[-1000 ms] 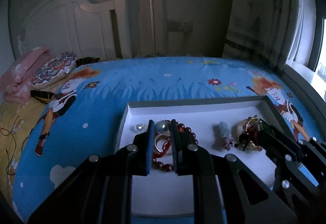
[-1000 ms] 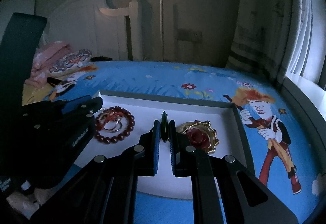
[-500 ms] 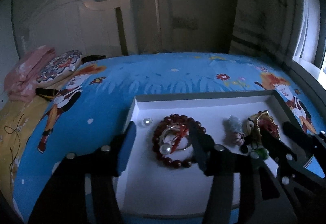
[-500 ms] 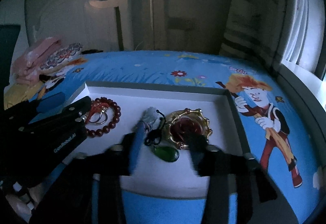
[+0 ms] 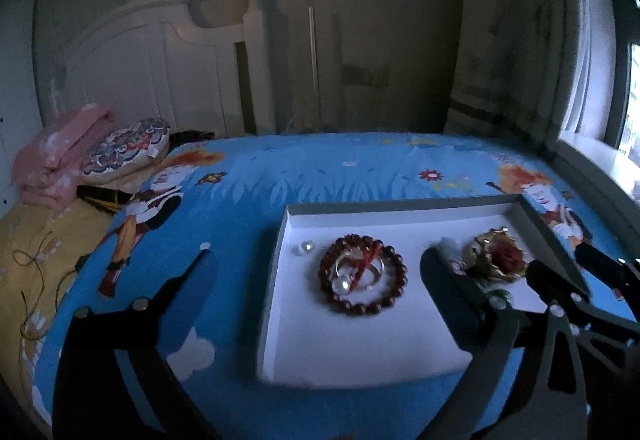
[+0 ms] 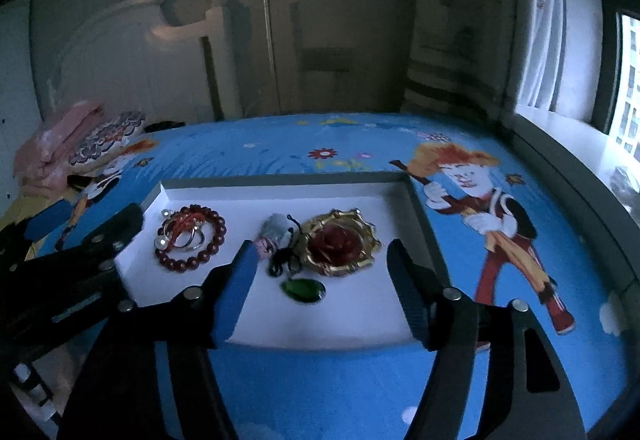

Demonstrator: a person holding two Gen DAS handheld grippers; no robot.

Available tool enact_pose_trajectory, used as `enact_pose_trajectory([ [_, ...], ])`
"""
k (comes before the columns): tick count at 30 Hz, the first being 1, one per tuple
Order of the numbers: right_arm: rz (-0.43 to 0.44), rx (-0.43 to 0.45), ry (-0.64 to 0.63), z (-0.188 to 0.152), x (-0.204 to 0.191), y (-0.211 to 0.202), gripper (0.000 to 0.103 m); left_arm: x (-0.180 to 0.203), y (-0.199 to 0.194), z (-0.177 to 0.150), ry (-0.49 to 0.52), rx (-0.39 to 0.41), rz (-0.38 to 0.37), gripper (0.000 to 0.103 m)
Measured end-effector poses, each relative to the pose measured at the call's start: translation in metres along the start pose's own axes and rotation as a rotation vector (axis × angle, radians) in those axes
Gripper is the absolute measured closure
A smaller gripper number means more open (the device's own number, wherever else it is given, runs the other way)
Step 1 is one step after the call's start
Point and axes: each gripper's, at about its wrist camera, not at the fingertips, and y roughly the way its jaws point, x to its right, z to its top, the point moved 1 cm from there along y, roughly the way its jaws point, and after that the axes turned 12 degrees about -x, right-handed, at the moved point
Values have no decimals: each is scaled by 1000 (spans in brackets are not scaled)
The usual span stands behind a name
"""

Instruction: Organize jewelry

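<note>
On the bed, white tray point(image 6: 256, 304) holds everything: bead bracelet point(image 6: 191, 238) left, gold brooch point(image 6: 340, 243) right, green pendant point(image 6: 303, 290) near front. Your left tool point(image 5: 316, 272) and right tool point(image 6: 320, 272) both gape wide, holding nothing.

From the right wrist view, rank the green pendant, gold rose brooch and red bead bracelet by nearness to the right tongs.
1. Green pendant, between the open right tongs.
2. Gold rose brooch, just beyond, slightly right.
3. Red bead bracelet, far left in the tray.
</note>
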Motion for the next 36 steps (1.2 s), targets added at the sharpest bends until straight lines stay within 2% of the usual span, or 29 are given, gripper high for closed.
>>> enact_pose_trajectory([
  [7,-39,31,-56,-12,7,-27,19,-3,-31,-25,1,14,-26,5],
  [12,-37,14,-60,-21,12,-35,18,-3,-38,-34,-27,-30,-41,5],
  [15,-35,-3,-58,-25,13,-37,18,3,-43,-39,0,-22,-9,5],
  [22,-33,-12,-61,-27,13,-38,18,12,-47,-44,33,-26,1,5],
  [36,-37,-6,-63,-25,14,-40,18,9,-46,-41,18,-23,3,5],
])
